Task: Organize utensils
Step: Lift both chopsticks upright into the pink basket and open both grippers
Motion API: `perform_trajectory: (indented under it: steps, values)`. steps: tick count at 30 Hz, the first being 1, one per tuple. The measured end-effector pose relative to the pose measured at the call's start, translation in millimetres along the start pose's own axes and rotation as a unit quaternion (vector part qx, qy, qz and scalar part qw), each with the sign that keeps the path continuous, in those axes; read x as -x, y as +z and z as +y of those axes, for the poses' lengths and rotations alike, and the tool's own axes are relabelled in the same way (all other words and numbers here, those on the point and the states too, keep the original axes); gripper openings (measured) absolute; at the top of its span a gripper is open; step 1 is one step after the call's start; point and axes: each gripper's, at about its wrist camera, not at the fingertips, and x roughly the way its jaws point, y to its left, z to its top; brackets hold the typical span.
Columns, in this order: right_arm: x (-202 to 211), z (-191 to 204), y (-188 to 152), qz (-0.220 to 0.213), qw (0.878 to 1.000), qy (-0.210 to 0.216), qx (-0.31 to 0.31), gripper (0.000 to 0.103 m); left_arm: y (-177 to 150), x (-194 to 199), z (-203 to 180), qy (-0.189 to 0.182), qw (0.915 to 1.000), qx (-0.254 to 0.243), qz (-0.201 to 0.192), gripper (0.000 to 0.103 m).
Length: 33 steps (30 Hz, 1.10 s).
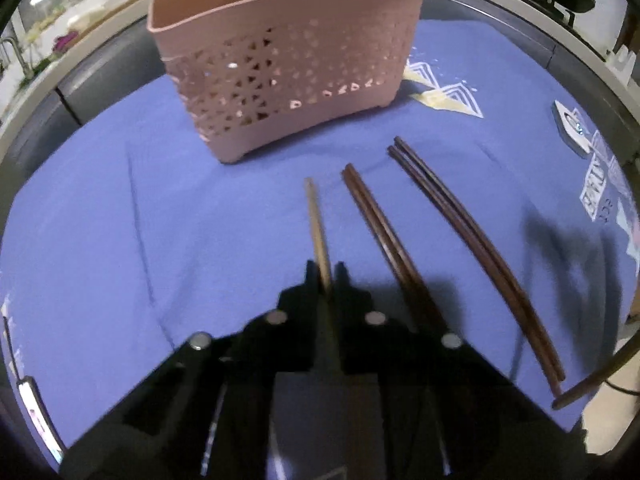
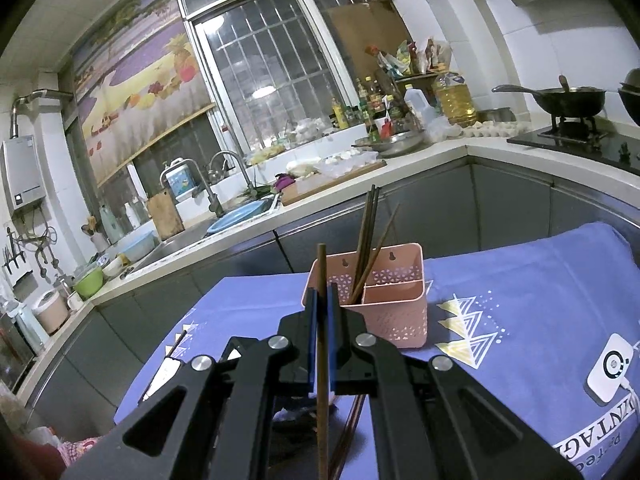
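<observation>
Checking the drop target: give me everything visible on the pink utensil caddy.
The pink caddy looks like plastic, its walls pierced with small triangular holes and two hanging slots in the taller back wall. Dividers split it into compartments; several chopsticks lean in the rear left one. It stands upright on short feet on the blue cloth. Neither gripper touches it.

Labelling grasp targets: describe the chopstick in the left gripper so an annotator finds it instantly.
Start at the pink perforated caddy on the blue cloth. In front of it lie three sets of sticks side by side. The target is the light tan chopstick farthest left, its near end pinched in the left gripper; it is single and pale, while both neighbours are dark brown pairs.
</observation>
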Motion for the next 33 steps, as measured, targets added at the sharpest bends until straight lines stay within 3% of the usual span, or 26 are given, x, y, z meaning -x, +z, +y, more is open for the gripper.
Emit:
perform_trajectory:
  steps: [4,9,16,21,26,33]
  values:
    - [4.8,4.5,8.0,-0.006,1.000,0.006,-0.007,0.005,7.9,22.3,9.5,-0.018,0.9992,0.020,-0.031,0.005]
    - [10.5,17.1,21.9,-0.023,1.000,0.009,0.007,0.005,18.2,95.6,27.7,-0.055,0.9897,0.054,-0.120,0.005]
    - [1.0,35.6,52.4,-0.063,0.998,0.002,0.028,0.005,48.3,197.3,41.8,-0.058,0.9655,0.072,-0.244,0.005]
    - [-20.9,44.1,91.8,-0.107,0.993,-0.020,0.044,0.005,83.0,247.4,43.4,-0.025,0.9473,0.064,-0.313,0.005]
    - [-53.8,50.0,123.7,-0.140,0.986,-0.048,0.071,0.005,116.9,263.6,50.5,0.015,0.9370,0.067,-0.342,0.005]
    - [-116.1,33.5,125.8,-0.142,0.983,-0.077,0.088,0.005,145.6,223.8,71.8,0.033,0.9425,0.080,-0.323,0.005]
